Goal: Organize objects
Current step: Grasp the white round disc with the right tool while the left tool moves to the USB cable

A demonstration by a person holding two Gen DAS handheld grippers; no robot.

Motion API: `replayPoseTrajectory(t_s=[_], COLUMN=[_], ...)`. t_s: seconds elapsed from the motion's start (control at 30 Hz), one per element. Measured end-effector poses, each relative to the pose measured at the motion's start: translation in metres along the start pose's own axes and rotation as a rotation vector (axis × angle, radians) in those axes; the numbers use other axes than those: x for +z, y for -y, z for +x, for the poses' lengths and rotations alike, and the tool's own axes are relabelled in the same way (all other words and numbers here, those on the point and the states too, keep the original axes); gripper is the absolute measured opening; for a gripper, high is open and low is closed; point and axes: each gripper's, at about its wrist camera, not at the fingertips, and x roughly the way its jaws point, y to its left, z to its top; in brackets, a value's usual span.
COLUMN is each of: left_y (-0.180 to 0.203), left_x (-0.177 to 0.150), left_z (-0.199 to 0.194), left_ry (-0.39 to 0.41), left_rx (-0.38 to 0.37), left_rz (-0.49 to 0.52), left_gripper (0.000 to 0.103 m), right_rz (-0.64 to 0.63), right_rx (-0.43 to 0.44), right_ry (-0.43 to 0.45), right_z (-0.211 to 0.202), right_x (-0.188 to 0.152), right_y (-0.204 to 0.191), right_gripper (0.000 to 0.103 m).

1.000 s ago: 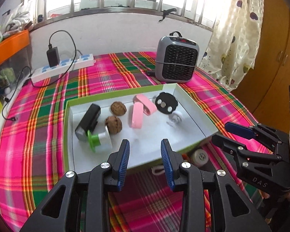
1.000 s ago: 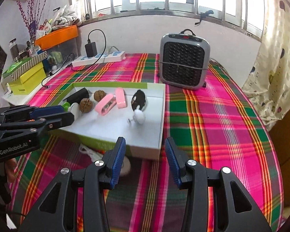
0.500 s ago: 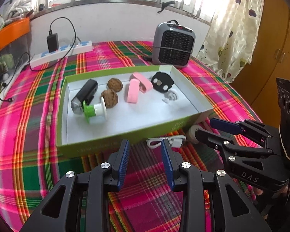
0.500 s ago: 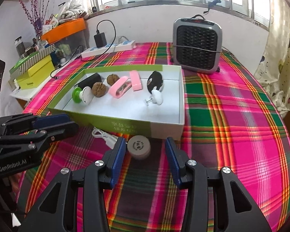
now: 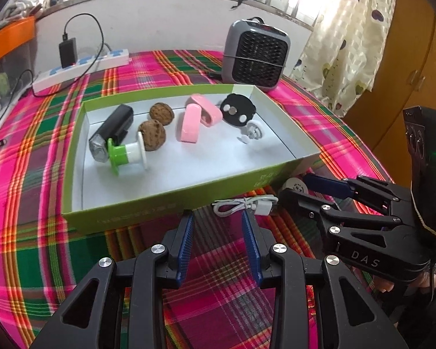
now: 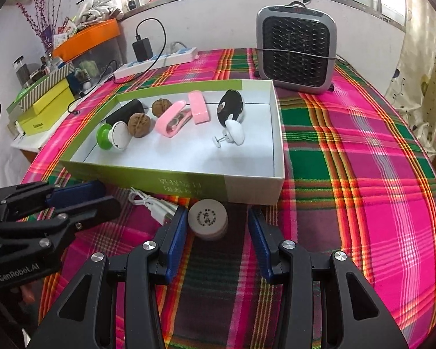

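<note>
A green box (image 5: 171,196) (image 6: 253,187) with a white inside holds a black cylinder (image 5: 112,129), a green and white spool (image 5: 126,154), two walnuts (image 5: 152,135), two pink cases (image 5: 190,123), a black disc (image 5: 237,112) and a white knob (image 6: 232,133). In front of the box lie a coiled white cable (image 5: 244,205) (image 6: 155,203) and a round grey puck (image 6: 207,218) (image 5: 295,186). My left gripper (image 5: 218,226) is open, just short of the cable. My right gripper (image 6: 218,224) is open, its fingertips on either side of the puck without touching it.
A grey fan heater (image 6: 296,52) stands behind the box. A white power strip with a black charger (image 5: 81,65) lies at the back left. Yellow and orange boxes (image 6: 48,103) sit beyond the table's left edge. A curtain (image 5: 346,37) hangs at right.
Both grippers have drawn back from over the box and dropped to the cloth in front of it. The cable and the puck have come into view at the fingertips.
</note>
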Motion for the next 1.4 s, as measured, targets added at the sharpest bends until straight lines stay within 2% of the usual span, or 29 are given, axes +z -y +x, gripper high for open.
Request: replayPoseTrajectory(t_s=[0.13, 0.27, 0.53, 1.07, 1.2, 1.4], left_y=[0.001, 0.004, 0.007, -0.007, -0.01, -0.011], left_x=[0.002, 0.003, 0.004, -0.003, -0.005, -0.005], left_z=[0.004, 0.009, 0.012, -0.002, -0.003, -0.003], left_ry=[-0.007, -0.014, -0.018, -0.004, -0.004, -0.004], left_rx=[-0.009, -0.015, -0.02, -0.009, -0.007, -0.01], left_rz=[0.002, 0.015, 0.029, -0.02, -0.031, -0.034], left_gripper=[0.031, 0.031, 0.031, 0.031, 0.031, 0.031], right_rz=[0.003, -0.01, -0.006, -0.156, -0.127, -0.093], right_rx=[0.003, 0.011, 0.067, 0.146, 0.117, 0.073], right_ry=[0.0, -0.003, -0.004, -0.038, -0.004, -0.009], right_z=[-0.001, -0.001, -0.002, -0.001, -0.006, 0.002], right_x=[-0.001, -0.001, -0.002, -0.007, -0.001, 0.006], right_y=[0.001, -0.001, 0.002, -0.034, -0.027, -0.019], right_gripper=[0.041, 0.03, 0.03, 0.03, 0.03, 0.03])
